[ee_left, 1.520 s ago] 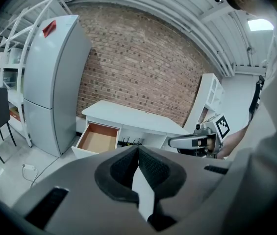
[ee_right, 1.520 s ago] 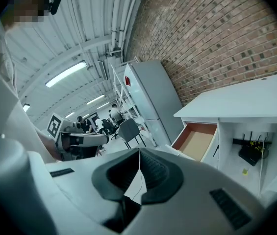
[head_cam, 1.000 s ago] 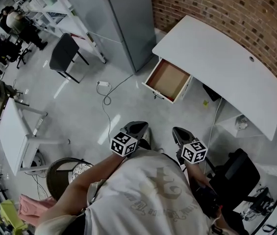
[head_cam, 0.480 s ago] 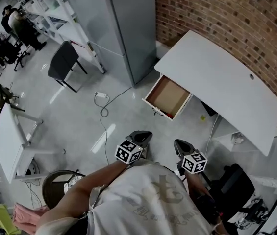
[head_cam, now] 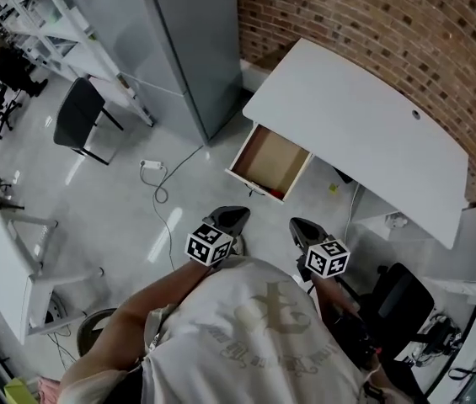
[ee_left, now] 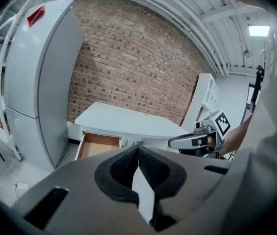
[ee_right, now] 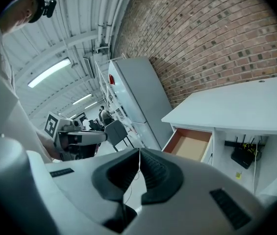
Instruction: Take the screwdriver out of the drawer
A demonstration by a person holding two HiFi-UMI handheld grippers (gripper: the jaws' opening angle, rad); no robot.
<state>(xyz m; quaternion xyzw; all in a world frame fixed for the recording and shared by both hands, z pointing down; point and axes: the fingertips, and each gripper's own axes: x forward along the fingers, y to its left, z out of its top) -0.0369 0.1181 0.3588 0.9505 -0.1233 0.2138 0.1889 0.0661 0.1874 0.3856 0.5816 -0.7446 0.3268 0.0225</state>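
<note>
My left gripper [head_cam: 230, 218] hangs with its jaws pressed together, holding nothing. Ahead and well apart, the drawer [head_cam: 268, 160] stands open under the white bench [head_cam: 364, 116]. I cannot make out the screwdriver inside. My right gripper [head_cam: 304, 228] is likewise closed and empty.

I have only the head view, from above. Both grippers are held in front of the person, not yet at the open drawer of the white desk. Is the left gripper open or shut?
Observer: The left gripper is shut. Its jaws meet at the tips, with nothing between them.
Operator: And the right one?
Observer: The right gripper is shut and empty.
Operator: Do you see the screwdriver?
Observer: No. The right gripper view shows only bare floor in the brown-lined drawer, and the strip right behind its white front panel is hidden.
</note>
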